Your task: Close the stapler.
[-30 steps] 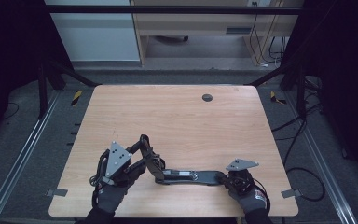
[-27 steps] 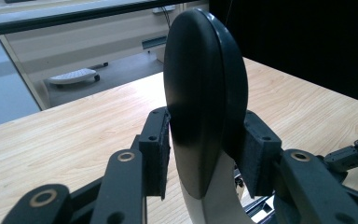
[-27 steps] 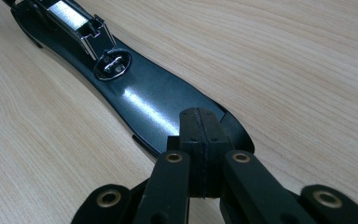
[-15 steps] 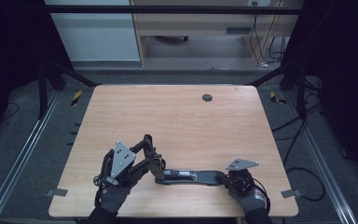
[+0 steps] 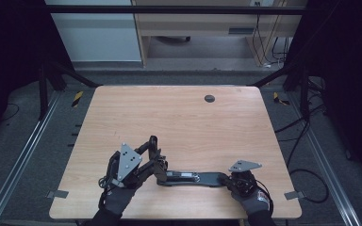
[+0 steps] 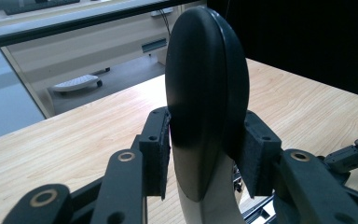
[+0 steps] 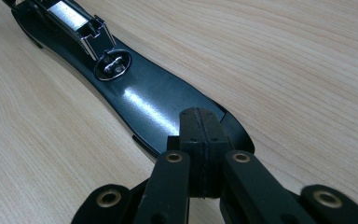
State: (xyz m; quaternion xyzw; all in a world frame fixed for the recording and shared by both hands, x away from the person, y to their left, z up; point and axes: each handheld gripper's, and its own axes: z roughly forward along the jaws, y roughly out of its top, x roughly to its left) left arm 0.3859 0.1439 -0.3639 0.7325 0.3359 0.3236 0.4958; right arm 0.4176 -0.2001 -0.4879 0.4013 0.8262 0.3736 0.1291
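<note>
Wooden table (image 5: 179, 117): left tool (image 5: 154, 165) clamps stapler (image 5: 193, 178) top; right tool (image 5: 230, 181) clenched, apparently pressing base.

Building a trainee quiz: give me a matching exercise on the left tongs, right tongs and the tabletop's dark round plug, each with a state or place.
1 left tongs
2 right tongs
3 round plug

a far side of the table
b shut, over the end of the stapler base
c clamped on the upright black arm

Pairs: 1-c, 2-b, 3-a
</note>
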